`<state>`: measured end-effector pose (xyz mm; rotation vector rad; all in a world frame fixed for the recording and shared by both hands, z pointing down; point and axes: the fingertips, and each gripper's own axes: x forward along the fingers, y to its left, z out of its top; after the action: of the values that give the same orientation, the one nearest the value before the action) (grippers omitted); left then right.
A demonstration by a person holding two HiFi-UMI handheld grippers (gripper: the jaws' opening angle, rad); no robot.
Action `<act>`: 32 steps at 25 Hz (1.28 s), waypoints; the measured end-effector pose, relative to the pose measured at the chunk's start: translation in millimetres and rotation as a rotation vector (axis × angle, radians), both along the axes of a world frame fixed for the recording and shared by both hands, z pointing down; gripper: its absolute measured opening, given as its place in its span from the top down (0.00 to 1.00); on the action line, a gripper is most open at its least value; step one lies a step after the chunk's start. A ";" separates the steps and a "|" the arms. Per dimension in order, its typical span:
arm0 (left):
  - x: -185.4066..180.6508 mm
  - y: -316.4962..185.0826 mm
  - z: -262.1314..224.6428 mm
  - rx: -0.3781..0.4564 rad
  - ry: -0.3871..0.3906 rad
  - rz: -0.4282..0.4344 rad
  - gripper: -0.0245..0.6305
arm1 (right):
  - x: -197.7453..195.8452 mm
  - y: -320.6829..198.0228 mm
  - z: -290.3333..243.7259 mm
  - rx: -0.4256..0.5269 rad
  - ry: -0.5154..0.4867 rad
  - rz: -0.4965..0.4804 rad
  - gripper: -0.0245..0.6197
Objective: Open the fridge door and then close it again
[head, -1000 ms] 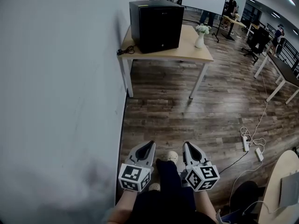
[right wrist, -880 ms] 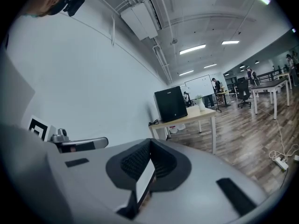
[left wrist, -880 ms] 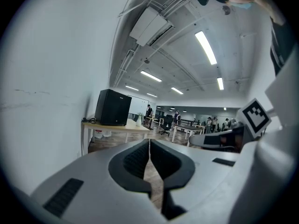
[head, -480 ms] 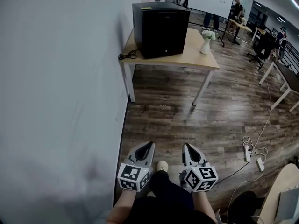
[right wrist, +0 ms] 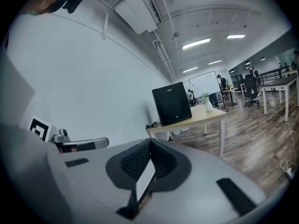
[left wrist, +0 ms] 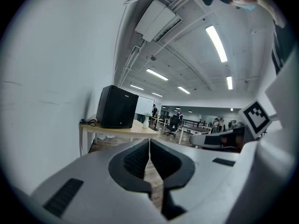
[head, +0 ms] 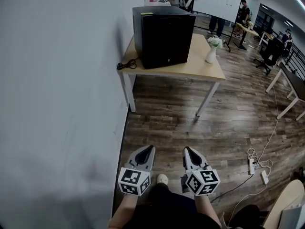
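Fingers of the left gripper point(head: 150, 148) and the right gripper point(head: 186, 149) are pressed together, empty, low over the wooden floor point(head: 228, 123). The black fridge point(head: 164, 35), door closed, stands on a bench point(head: 205, 69) well ahead.

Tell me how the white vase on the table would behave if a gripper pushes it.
The vase looks tall and narrow with flowers on top, so it would probably tip rather than slide. It looks like ceramic, likely smooth and breakable. It stands near the table edge, so a push might send it off.
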<state>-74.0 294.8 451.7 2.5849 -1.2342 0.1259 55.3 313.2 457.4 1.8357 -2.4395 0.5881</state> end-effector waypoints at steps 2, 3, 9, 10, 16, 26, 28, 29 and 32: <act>5.2 -15.4 0.1 -0.004 0.004 -0.005 0.95 | 5.6 -15.8 -0.9 0.000 -0.001 -0.003 0.99; 8.2 -22.6 0.6 -0.007 0.005 -0.006 0.95 | 8.8 -23.3 -1.0 -0.001 0.000 -0.004 0.99; 23.3 -66.4 1.9 -0.008 0.001 -0.017 0.95 | 24.4 -67.9 1.4 -0.003 -0.005 -0.015 0.99; 25.5 -73.2 2.0 -0.007 0.001 -0.020 0.95 | 27.0 -75.2 1.8 -0.003 -0.005 -0.017 0.99; 37.4 -114.9 2.7 0.007 0.005 -0.043 0.95 | 39.5 -119.6 3.1 0.008 -0.001 -0.040 0.99; 50.4 -147.5 0.8 0.044 -0.002 -0.065 0.95 | 50.8 -157.6 2.2 0.041 0.007 -0.084 0.99; 51.5 -148.6 1.6 0.044 -0.005 -0.064 0.95 | 52.7 -160.7 3.7 0.040 0.006 -0.082 0.99; 51.4 -147.9 2.0 0.042 -0.005 -0.064 0.95 | 53.1 -161.1 4.5 0.038 0.004 -0.080 0.99; 48.6 -146.7 2.4 0.038 -0.006 -0.066 0.95 | 49.6 -162.4 6.2 0.032 0.001 -0.084 0.99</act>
<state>-25.4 148.1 454.1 2.5742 -1.3357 0.0981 104.9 150.7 463.6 1.7336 -2.5256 0.5457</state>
